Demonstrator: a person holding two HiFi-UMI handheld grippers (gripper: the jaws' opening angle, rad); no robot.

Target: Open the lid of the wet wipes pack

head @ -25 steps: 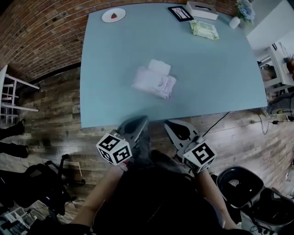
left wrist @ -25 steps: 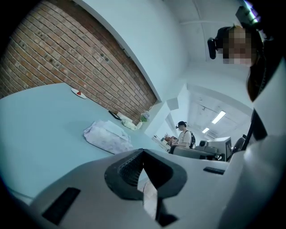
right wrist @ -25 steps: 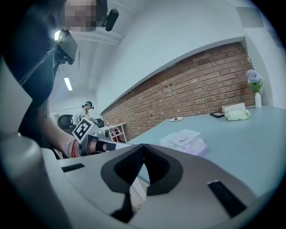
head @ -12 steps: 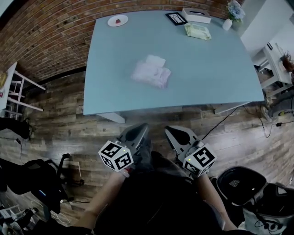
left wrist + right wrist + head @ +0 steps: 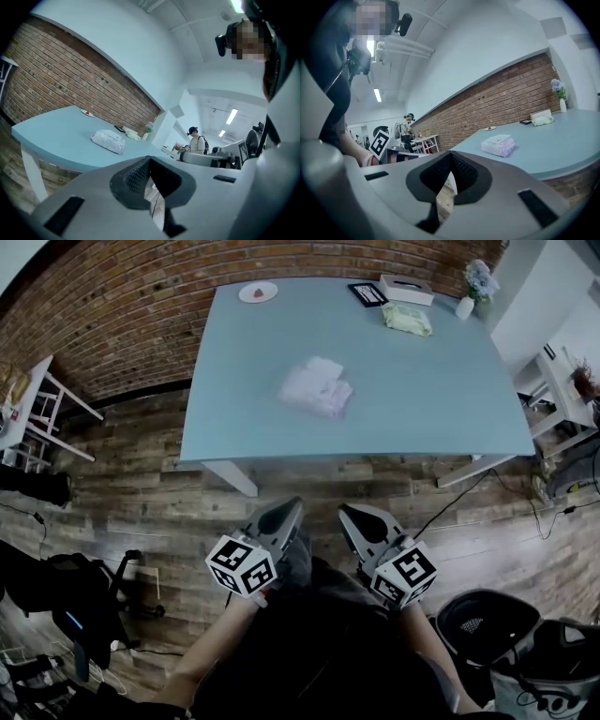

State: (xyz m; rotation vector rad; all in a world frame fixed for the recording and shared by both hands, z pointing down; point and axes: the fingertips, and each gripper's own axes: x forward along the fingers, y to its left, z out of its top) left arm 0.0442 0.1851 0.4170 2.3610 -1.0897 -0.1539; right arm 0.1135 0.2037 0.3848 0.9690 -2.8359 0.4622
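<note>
— Item one, wet wipes pack (image 5: pixel 317 388): location?
— Middle of the table (image 5: pixel 431 381), well apart from you.
— Item two, your claws?
— Left gripper (image 5: pixel 284 512) and right gripper (image 5: pixel 353 515): both pressed together, empty, low by your body (lid state too small to tell). Step, likely: approach. Next: reach the pack and part one claw at the lid.

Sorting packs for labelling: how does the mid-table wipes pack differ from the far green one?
The wipes pack is pinkish-white, the green pack pale green. The wipes pack lies alone mid-table; the green pack sits beside a white box. Both lie flat on the table.
</note>
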